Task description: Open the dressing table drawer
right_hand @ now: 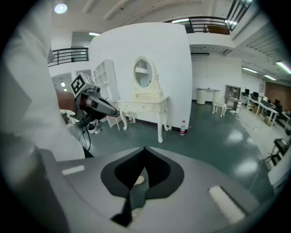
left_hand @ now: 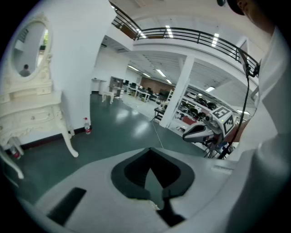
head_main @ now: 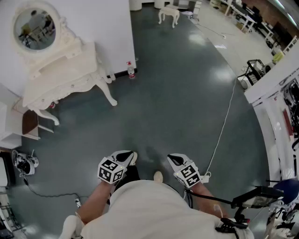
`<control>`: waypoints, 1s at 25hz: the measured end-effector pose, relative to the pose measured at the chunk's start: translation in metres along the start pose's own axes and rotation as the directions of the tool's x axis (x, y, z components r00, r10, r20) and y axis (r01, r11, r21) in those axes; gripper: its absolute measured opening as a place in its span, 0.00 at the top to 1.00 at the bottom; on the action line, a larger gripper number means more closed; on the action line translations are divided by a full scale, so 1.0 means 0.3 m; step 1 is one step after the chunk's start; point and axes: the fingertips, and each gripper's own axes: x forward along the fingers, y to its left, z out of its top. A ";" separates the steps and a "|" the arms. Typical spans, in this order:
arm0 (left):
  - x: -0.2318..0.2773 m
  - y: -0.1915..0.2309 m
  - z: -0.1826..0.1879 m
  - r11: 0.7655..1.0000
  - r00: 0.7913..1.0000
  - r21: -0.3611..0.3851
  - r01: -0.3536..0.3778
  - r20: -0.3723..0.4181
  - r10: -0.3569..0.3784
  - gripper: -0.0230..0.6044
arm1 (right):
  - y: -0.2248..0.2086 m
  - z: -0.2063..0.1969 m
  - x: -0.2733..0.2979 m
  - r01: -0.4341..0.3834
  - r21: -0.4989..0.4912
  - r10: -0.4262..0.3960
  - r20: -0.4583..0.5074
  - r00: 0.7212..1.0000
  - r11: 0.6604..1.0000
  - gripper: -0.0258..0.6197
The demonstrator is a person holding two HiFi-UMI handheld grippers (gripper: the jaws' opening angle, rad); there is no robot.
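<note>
1. The white carved dressing table (head_main: 70,70) with its oval mirror (head_main: 35,29) is seen at the upper left of the head view, set against the white wall panel (head_main: 110,28). Its drawer front (left_hand: 32,117) appears flush with the apron.
2. The left gripper (head_main: 130,157) and the right gripper (head_main: 172,159) are held at the bottom centre of the head view, well apart from the table and tilted down toward the floor.
3. In the left gripper view the left gripper's (left_hand: 150,149) jaws are seen pressed together, with nothing between them. The same is shown of the right gripper (right_hand: 145,148) in its own view.
4. A broad stretch of glossy dark green floor (head_main: 177,93) lies open between the grippers and the table's curved front legs.
5. A small clear bottle with a red cap (head_main: 131,71) stands at the wall panel's lower right corner, just right of the table.
6. A thin white cable (head_main: 224,126) runs across the floor at the right, and a white stool (head_main: 169,14) stands at the top centre.
</note>
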 end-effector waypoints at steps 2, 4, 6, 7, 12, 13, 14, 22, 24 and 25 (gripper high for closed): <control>-0.022 -0.008 -0.045 1.000 1.000 -0.025 -0.015 0.012 0.015 0.96 | 0.013 -0.024 0.035 -0.018 -0.013 0.018 -0.015 1.000 1.000 0.96; -0.062 -0.013 -0.086 0.999 0.999 -0.038 -0.034 0.020 0.034 0.96 | 0.051 -0.028 0.074 -0.051 -0.031 0.050 -0.024 0.998 0.998 0.96; -0.122 -0.002 -0.113 0.996 0.997 -0.049 -0.071 0.040 0.073 0.96 | 0.111 -0.004 0.123 -0.103 -0.063 0.101 -0.027 0.994 0.993 0.96; -0.158 0.014 -0.123 0.993 0.993 -0.060 -0.098 0.056 0.101 0.96 | 0.143 0.017 0.154 -0.132 -0.082 0.130 -0.029 0.991 0.988 0.96; -0.345 0.135 -0.211 0.974 0.971 -0.126 -0.187 0.124 0.202 0.96 | 0.332 0.150 0.331 -0.230 -0.183 0.230 -0.024 0.973 0.956 0.96; -0.379 0.172 -0.223 0.971 0.967 -0.131 -0.199 0.137 0.216 0.96 | 0.361 0.186 0.374 -0.237 -0.199 0.238 -0.018 0.971 0.951 0.96; -0.417 0.212 -0.232 0.968 0.961 -0.139 -0.210 0.154 0.230 0.96 | 0.391 0.223 0.419 -0.241 -0.212 0.244 -0.012 0.970 0.947 0.96; -0.925 0.536 -0.356 0.939 0.911 -0.209 -0.272 0.258 0.321 0.96 | 0.855 0.567 0.746 -0.270 -0.285 0.290 0.029 0.957 0.920 0.90; -1.042 0.616 -0.406 0.935 0.906 -0.216 -0.280 0.264 0.332 0.96 | 0.970 0.629 0.833 -0.275 -0.295 0.299 0.039 0.953 0.915 0.92; -1.091 0.656 -0.430 0.934 0.904 -0.216 -0.285 0.262 0.336 0.96 | 1.017 0.658 0.878 -0.279 -0.295 0.305 0.042 0.952 0.914 0.95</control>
